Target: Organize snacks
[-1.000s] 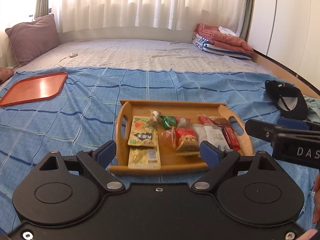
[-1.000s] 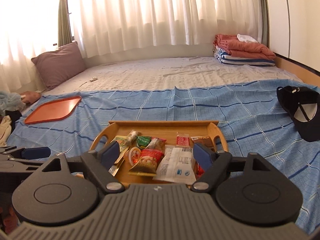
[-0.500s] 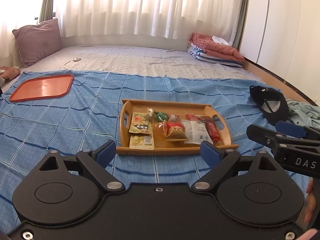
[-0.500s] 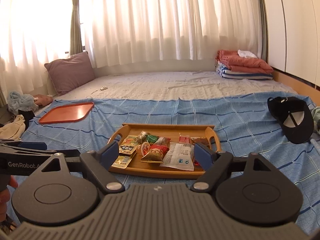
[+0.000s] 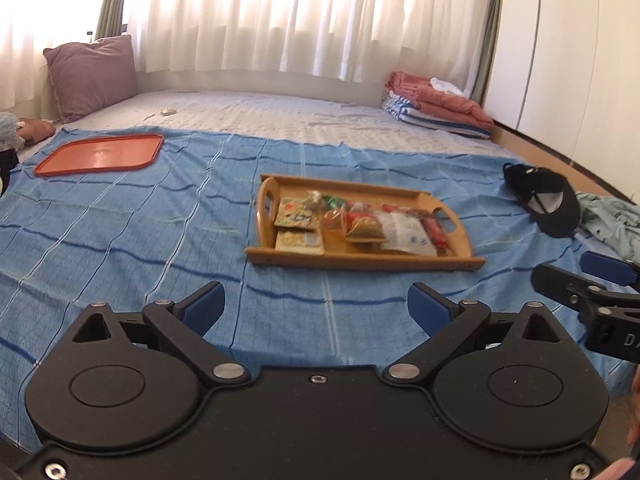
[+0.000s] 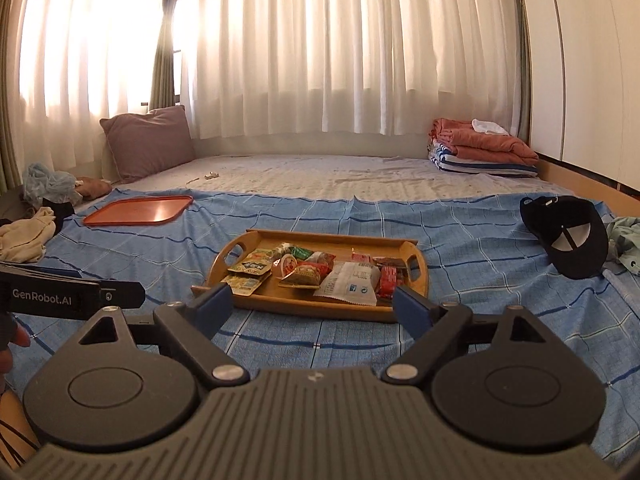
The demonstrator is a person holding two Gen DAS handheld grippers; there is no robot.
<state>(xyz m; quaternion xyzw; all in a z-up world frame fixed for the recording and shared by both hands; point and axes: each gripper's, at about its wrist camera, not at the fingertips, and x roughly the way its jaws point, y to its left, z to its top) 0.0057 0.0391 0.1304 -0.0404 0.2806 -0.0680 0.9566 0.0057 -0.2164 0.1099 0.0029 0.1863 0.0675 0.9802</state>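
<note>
Both grippers spread wide and empty, short of the snack tray.

Left gripper (image 5: 316,304) and right gripper (image 6: 312,306): jaws fully apart, nothing between the pads, poised over the blue checked blanket (image 5: 120,240). Wooden tray (image 6: 256,304) flat on the blanket ahead, apart from both grippers, loaded with snack packets (image 6: 308,274) lying side by side, a white wrapper (image 6: 352,286) toward its right end. Orange tray (image 5: 100,154) well apart at far left. Black cap (image 6: 568,236) at right.
</note>
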